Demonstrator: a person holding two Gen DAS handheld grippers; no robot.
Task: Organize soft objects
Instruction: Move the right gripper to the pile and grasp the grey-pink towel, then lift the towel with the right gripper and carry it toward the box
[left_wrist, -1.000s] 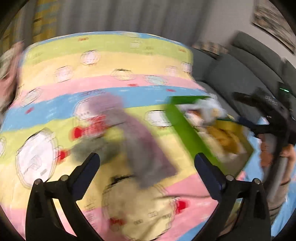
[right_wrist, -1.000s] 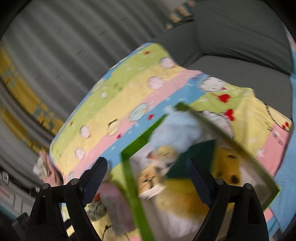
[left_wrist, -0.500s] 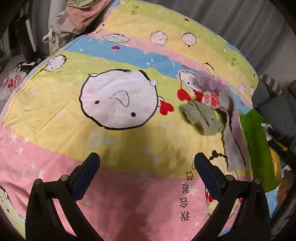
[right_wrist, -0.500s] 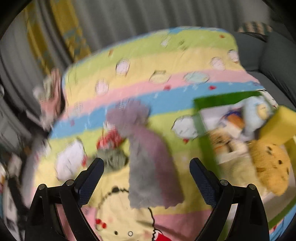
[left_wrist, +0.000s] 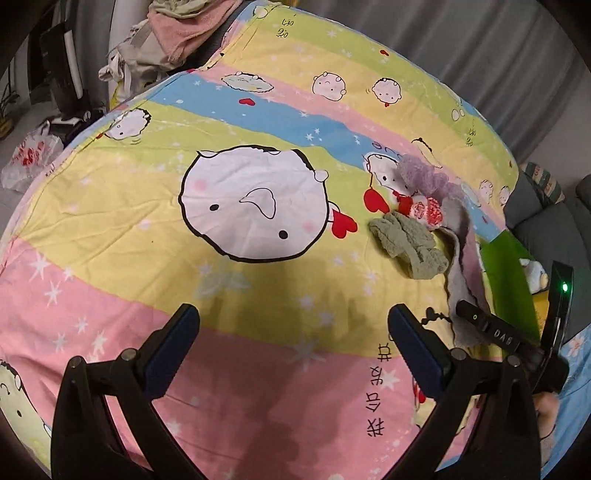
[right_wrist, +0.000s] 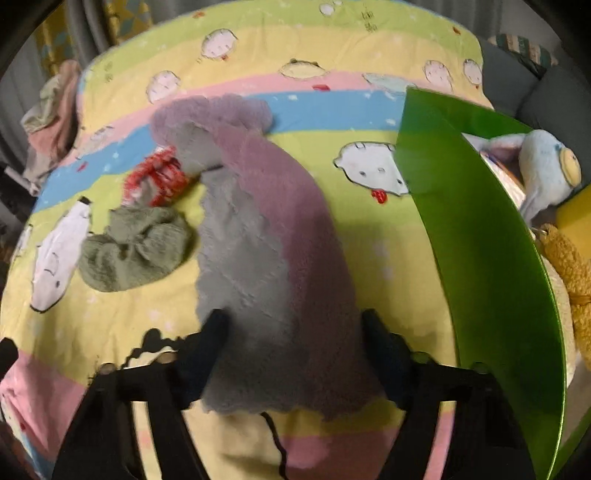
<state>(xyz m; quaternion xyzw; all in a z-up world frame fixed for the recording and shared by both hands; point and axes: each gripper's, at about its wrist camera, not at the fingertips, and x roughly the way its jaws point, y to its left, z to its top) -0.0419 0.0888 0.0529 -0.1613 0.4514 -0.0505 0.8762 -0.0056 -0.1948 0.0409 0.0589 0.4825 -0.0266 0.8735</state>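
A bed or wide cushion covered by a striped cartoon-print blanket (left_wrist: 258, 280) fills both views, with grey curtains behind it and a dark grey sofa at the far right. Taking the green bin (right_wrist: 476, 236) as the landmark, everything loose lies to its left. Farthest from it, off the blanket's far left corner, a heap of pink and beige laundry (left_wrist: 173, 33) sits apart and looks like no part of the sorting. Nearer the bin comes an olive-green knitted piece (right_wrist: 133, 247), bunched up. Just behind it is a small red-and-white knitted item (right_wrist: 159, 179). Touching both, and closest to the bin, a long grey-and-mauve fleece scarf (right_wrist: 258, 240) runs from the blue stripe down toward the camera. Inside the bin, a pale blue plush toy (right_wrist: 546, 166) and a mustard-yellow plush (right_wrist: 569, 258) are already gathered, which suggests the bin is where soft things go and the three left of it are waiting their turn.

The left gripper (left_wrist: 293, 339) hovers well to the left of the bin over bare pink blanket, fingers spread wide and holding nothing, probably standing by. The right gripper (right_wrist: 295, 347) is low over the near end of the scarf, its fingers parted on either side of the fabric and not yet closed on it. Its angle, pointing along the scarf's length, seems set for a pinch at that end.
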